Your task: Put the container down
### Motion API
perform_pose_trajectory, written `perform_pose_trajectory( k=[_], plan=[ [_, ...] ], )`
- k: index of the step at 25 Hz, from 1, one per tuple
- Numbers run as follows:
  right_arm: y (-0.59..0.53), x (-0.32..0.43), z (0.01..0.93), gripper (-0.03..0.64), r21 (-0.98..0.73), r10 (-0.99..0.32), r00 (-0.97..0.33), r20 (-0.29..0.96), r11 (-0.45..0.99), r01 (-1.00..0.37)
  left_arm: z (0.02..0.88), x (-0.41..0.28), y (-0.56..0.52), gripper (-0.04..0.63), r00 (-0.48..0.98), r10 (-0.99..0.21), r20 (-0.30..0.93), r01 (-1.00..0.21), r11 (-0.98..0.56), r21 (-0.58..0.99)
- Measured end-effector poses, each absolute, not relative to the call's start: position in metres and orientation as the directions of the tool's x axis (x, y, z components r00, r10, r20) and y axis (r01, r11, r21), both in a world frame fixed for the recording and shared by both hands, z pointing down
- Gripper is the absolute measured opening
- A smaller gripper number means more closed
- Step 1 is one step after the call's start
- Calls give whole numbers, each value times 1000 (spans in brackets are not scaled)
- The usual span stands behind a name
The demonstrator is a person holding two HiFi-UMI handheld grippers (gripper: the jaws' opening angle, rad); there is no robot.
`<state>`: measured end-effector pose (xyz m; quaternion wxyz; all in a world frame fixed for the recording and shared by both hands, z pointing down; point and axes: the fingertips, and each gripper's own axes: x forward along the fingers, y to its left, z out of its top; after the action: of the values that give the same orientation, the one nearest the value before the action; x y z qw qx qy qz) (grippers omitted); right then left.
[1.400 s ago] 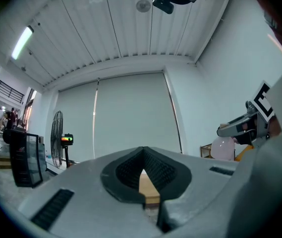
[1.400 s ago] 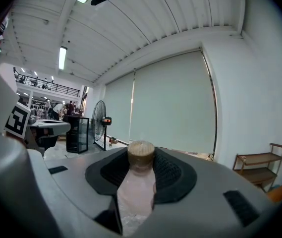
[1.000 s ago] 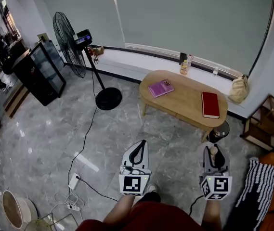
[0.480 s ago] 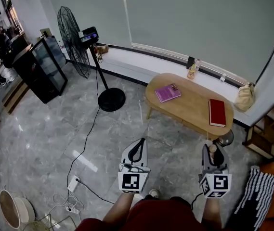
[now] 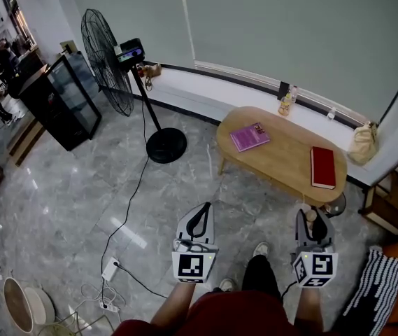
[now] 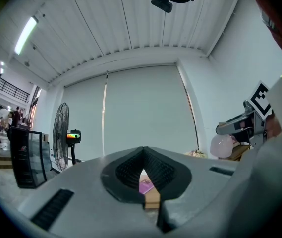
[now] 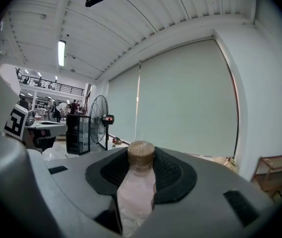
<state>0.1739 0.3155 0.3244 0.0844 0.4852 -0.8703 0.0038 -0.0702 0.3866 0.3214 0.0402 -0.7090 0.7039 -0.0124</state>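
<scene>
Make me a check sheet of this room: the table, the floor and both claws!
Surface: oval wooden coffee table, ahead of both claws.
Job's things: clear plastic bottle with brown cap, not yet put down.
Clutter: purple book and red book on the table.
Grippers: left claw shut, empty; right claw shut on the bottle.
Cables: black cable across the floor to a white power strip.
Surroundings: black standing fan, black cabinet, grey window blind.
</scene>
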Motion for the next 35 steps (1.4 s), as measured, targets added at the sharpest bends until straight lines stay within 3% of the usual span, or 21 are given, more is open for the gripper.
perform_pose_trajectory(
  k=[16,35],
  plan=[
    [161,180,326,138,40,-804,-573,160,586,-810,310,-55,241,6,-23,-999,-34,-995,26,-100],
    [-8,275,347,138,-6,-831,-526,183,534,-846,313,36,52,6,42,-999,-30,-993,-39,-109]
  ],
)
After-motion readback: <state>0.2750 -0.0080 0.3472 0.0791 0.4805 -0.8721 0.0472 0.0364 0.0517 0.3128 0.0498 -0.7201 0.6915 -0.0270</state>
